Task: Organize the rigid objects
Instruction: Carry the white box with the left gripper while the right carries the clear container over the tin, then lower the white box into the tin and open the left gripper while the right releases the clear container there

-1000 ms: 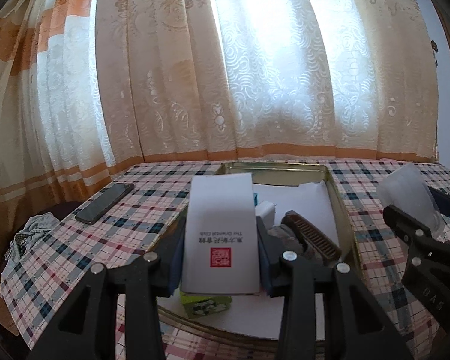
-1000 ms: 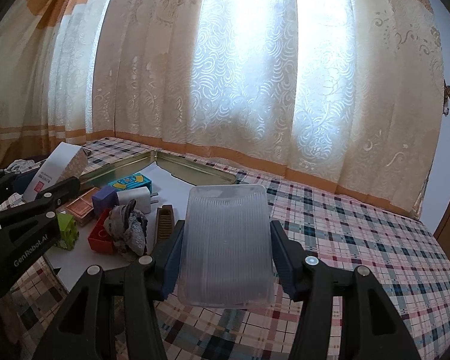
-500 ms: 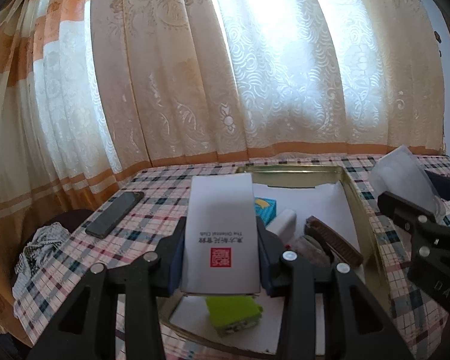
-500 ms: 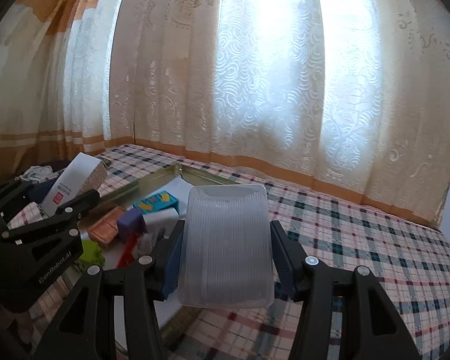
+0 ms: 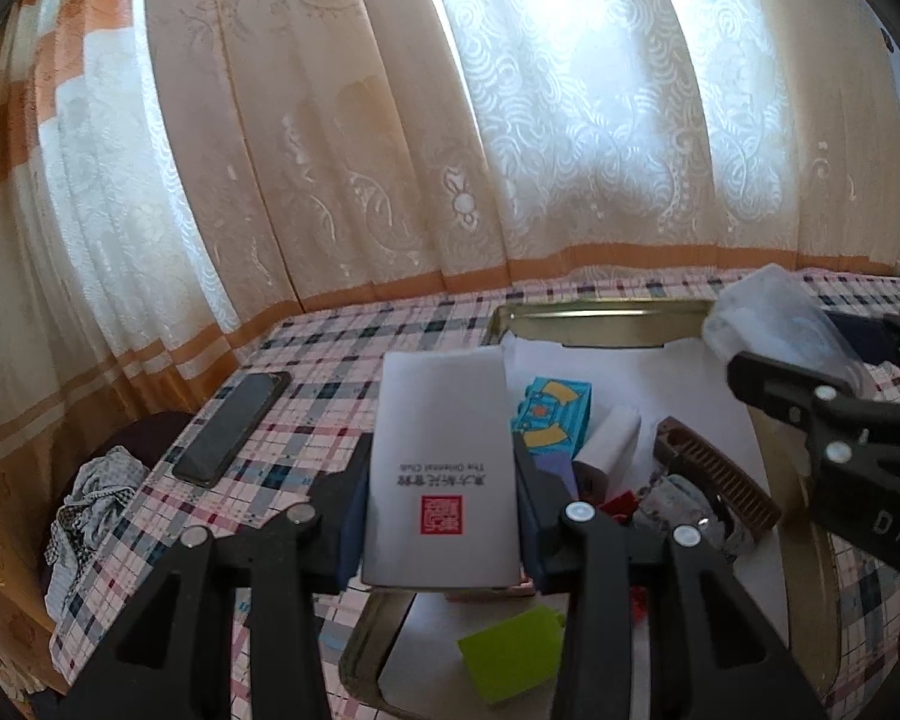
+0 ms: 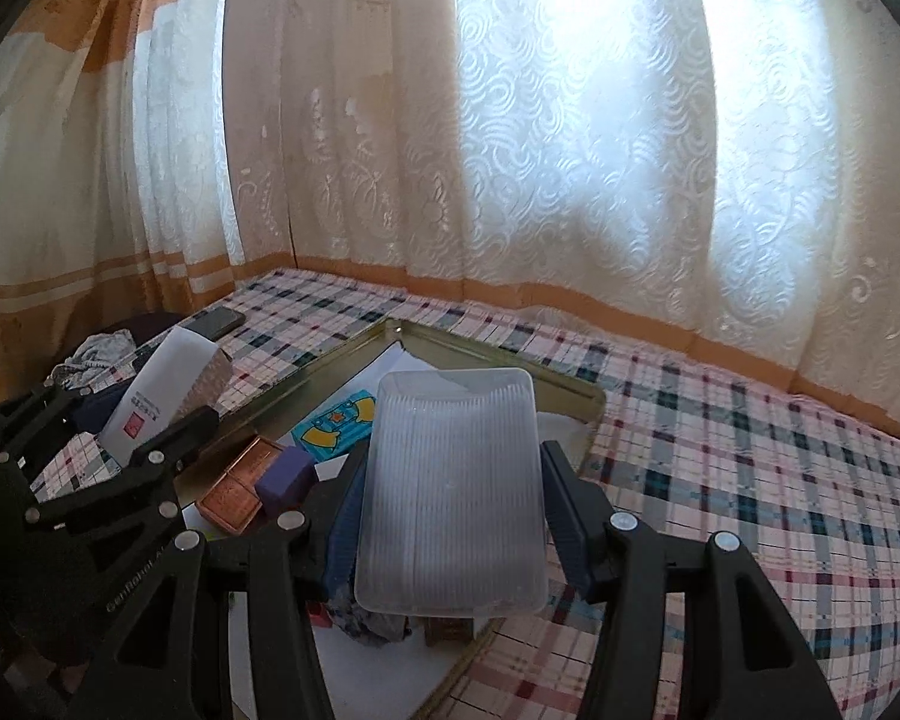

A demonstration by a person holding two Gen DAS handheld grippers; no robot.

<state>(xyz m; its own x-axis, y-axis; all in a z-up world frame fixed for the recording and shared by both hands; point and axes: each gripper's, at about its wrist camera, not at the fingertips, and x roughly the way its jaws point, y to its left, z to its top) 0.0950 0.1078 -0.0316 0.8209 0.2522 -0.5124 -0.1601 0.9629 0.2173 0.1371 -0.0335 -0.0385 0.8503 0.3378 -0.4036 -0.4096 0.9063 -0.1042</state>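
My left gripper [image 5: 443,516] is shut on a white carton with a red seal [image 5: 444,468], held above the near left corner of a gold metal tray [image 5: 594,315]. That carton [image 6: 162,390] and the left gripper [image 6: 150,420] also show at the left of the right wrist view. My right gripper [image 6: 450,516] is shut on a clear ribbed plastic box [image 6: 450,492], held over the tray [image 6: 504,354]; the box [image 5: 774,324] shows at the right in the left wrist view. Inside the tray lie a blue patterned box [image 5: 552,414], a brown comb [image 5: 720,474], a green block [image 5: 516,654], a purple block [image 6: 285,477] and a copper tin [image 6: 240,486].
A black phone [image 5: 234,426] lies on the plaid tablecloth [image 6: 750,480] left of the tray. A crumpled grey cloth [image 5: 90,492] hangs off the table's left edge. Patterned curtains [image 5: 510,120] close off the back of the table.
Both grippers have lifted and drifted with their boxes still held. The tray's contents now sit lower and further right in the left wrist view, and more of the tray shows under the clear box.
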